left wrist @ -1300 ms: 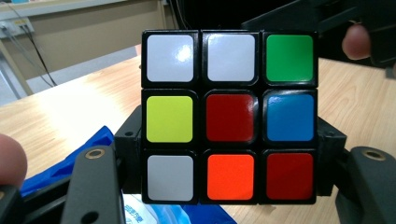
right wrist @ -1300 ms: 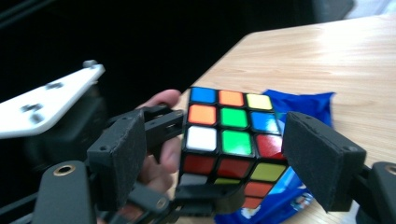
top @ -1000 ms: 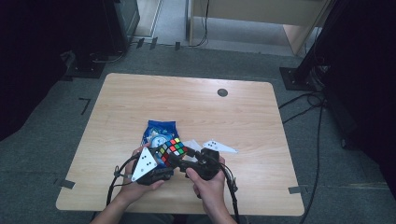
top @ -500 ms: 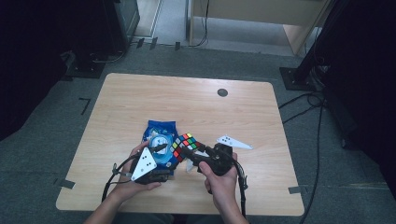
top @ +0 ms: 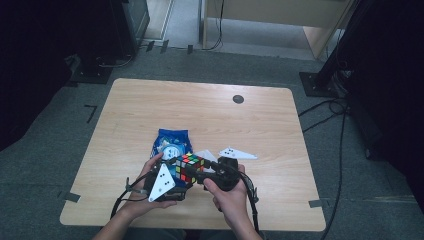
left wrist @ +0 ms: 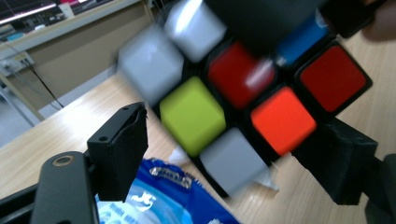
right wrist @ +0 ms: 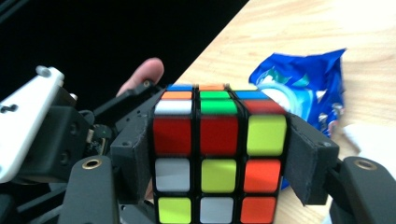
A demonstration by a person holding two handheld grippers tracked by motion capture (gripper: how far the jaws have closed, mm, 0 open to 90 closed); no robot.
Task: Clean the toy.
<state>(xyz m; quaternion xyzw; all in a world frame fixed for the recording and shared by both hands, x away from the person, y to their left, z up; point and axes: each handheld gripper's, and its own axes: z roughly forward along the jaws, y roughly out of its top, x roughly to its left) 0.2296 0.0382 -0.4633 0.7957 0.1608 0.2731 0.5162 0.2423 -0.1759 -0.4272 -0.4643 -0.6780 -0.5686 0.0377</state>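
One Rubik's cube (top: 187,167). One blue snack packet (top: 171,145) lying near the table's (top: 150,110) front edge. One round dark cable port (top: 238,99) near the back right corner. Two handheld grippers: the left gripper (top: 172,186) and the right gripper (top: 202,175).

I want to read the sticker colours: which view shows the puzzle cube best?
The right gripper view: the puzzle cube faces it, sharp. The left gripper view blurs it; the high view shows it small.
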